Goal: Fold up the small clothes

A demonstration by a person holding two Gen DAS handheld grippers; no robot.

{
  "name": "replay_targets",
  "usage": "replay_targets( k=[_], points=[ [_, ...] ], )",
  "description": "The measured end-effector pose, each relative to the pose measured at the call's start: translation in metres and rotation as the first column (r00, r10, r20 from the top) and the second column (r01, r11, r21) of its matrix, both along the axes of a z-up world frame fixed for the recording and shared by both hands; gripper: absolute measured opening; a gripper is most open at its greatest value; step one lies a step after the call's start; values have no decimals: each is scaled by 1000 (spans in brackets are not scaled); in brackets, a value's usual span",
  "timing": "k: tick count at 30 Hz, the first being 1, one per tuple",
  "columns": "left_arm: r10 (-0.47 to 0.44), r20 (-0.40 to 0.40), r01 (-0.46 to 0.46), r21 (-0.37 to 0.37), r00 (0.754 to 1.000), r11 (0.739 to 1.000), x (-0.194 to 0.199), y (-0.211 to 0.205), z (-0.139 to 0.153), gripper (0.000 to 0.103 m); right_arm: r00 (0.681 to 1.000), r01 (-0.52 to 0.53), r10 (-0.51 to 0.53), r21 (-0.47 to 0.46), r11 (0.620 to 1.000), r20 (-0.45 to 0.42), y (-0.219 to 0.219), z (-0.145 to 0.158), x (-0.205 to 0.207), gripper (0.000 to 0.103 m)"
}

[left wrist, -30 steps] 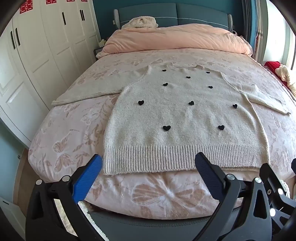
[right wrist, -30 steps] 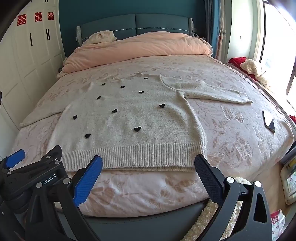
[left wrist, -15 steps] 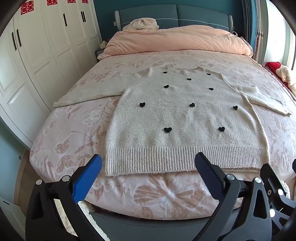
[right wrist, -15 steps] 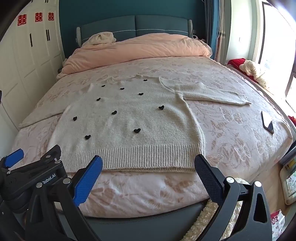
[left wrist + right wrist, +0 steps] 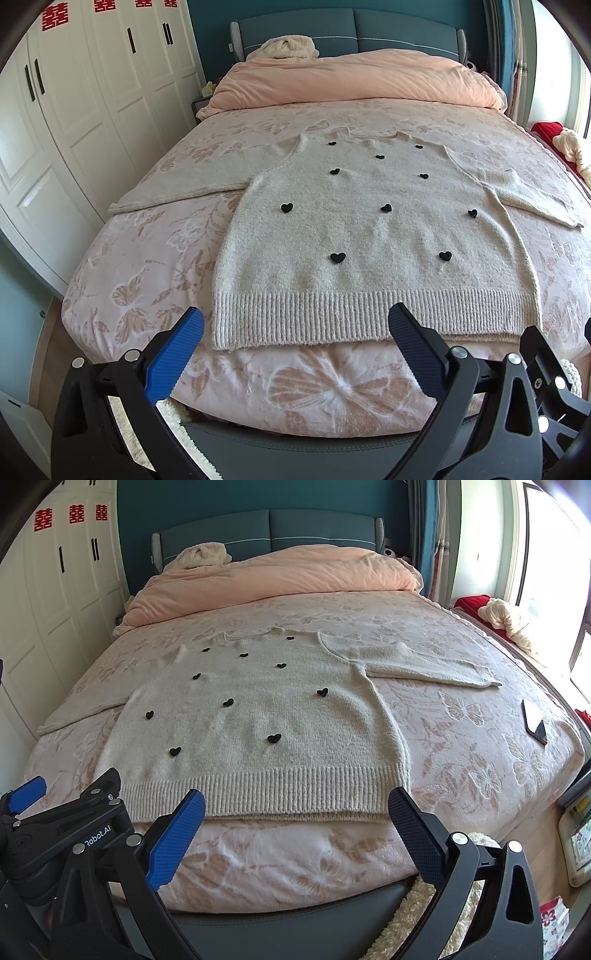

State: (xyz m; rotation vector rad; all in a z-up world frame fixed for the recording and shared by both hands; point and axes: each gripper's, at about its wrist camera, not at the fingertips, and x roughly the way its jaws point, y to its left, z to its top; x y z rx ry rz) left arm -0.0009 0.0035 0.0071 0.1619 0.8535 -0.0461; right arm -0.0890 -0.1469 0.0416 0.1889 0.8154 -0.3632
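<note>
Left wrist view: sweater (image 5: 373, 236) flat mid-frame on bed (image 5: 147, 266), duvet (image 5: 351, 81) above; left gripper (image 5: 295, 336) wide open, empty. Right wrist view: right gripper (image 5: 295, 816) likewise; phone (image 5: 534, 722) at right edge, wardrobe (image 5: 48, 602) left, partly cut off.

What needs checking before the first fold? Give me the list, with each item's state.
1. Sweater lies flat, front up, on the bed: ok.
2. Both sleeves spread out to the sides: ok.
3. Left claw open, holding nothing: ok.
4. Right claw open, holding nothing: ok.
5. Ribbed hem at the near edge, just ahead of both claws: ok.
6. Phone on the bed lies apart from the right sleeve: ok.
</note>
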Motion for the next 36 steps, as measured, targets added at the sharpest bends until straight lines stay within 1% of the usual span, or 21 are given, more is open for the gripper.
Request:
replay_targets(
  k=[36],
  points=[
    [4,0,-4,5,1000,1000,0,1,-1,96,1000,3,-3,0,1000,-2,1,-2,-1,98]
  ],
)
